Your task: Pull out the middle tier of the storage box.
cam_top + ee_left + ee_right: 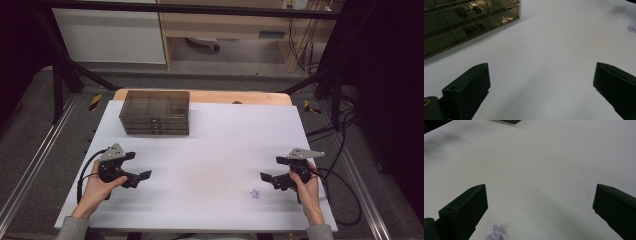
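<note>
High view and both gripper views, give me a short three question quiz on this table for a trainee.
1. True or false: the right tongs hold the purple star.
2. Which tongs are nearer the smoky drawer box? A) left tongs B) right tongs
3. Fill in: the star lies on the white ___.

Key:
1. False; both tongs stand open with nothing between them, and the star lies on the sheet beside the right tongs.
2. A
3. sheet
</note>
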Action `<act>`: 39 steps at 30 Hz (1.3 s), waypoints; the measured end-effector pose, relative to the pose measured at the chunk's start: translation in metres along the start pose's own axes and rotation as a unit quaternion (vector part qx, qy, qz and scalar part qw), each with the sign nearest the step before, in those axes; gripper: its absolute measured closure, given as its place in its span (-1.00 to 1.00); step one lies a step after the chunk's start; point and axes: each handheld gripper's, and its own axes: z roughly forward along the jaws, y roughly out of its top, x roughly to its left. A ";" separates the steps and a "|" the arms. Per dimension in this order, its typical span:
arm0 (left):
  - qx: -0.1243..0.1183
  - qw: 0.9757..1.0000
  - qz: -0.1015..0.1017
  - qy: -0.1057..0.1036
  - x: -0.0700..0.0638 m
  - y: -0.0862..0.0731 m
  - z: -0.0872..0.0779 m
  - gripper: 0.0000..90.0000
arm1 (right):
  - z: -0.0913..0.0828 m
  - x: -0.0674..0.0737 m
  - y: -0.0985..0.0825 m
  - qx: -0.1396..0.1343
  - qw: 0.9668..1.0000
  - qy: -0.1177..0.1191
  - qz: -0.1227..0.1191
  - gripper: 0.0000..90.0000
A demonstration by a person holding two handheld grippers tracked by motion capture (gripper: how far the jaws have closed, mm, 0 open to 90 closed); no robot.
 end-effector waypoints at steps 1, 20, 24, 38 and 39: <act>0.001 1.000 0.000 0.000 0.000 0.000 0.001 -0.98 | 0.000 0.000 0.000 0.000 1.000 0.000 0.001 -0.99; 0.003 1.000 0.001 0.006 0.001 0.004 0.001 -0.98 | 0.000 0.000 0.000 0.000 1.000 -0.001 -0.004 -0.99; 0.003 1.000 0.003 0.009 0.001 0.006 0.000 -0.98 | 0.001 0.000 0.000 0.002 1.000 -0.001 -0.003 -0.99; 0.003 1.000 0.011 0.018 0.004 0.011 -0.009 -0.98 | 0.001 0.000 0.000 0.004 1.000 -0.002 -0.004 -0.99; 0.001 1.000 0.010 0.019 0.005 0.011 -0.011 -0.98 | 0.001 0.000 0.000 0.004 1.000 -0.002 -0.003 -0.99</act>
